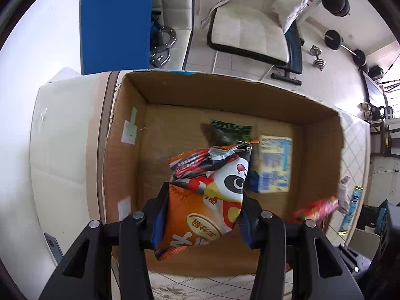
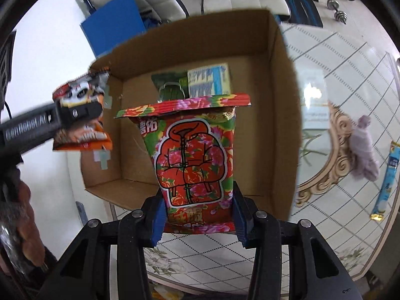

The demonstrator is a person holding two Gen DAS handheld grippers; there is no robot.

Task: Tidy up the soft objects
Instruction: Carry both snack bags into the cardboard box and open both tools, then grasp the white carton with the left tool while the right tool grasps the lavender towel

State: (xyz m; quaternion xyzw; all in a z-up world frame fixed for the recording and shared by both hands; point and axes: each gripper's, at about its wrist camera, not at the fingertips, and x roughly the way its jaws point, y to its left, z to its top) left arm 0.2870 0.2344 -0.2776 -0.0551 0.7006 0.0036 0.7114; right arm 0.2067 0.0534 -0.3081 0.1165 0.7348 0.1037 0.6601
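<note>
My left gripper point(image 1: 203, 215) is shut on an orange panda snack packet point(image 1: 207, 192) and holds it above the open cardboard box point(image 1: 225, 92). It also shows in the right wrist view point(image 2: 80, 115), at the box's left wall. My right gripper point(image 2: 198, 215) is shut on a red floral snack packet point(image 2: 192, 155) over the box's near edge point(image 2: 125, 195). The red packet also shows blurred in the left wrist view point(image 1: 315, 210). On the box floor lie a green packet point(image 1: 227, 130) point(image 2: 170, 87) and a yellow-blue packet point(image 1: 273, 165) point(image 2: 208, 80).
The box stands on a white patterned table point(image 2: 337, 100). A purple soft item point(image 2: 362, 147) and a blue stick packet point(image 2: 387, 177) lie on the table at right. A blue board point(image 1: 115, 27), a padded bench point(image 1: 250, 30) and dumbbells point(image 1: 317, 57) lie beyond.
</note>
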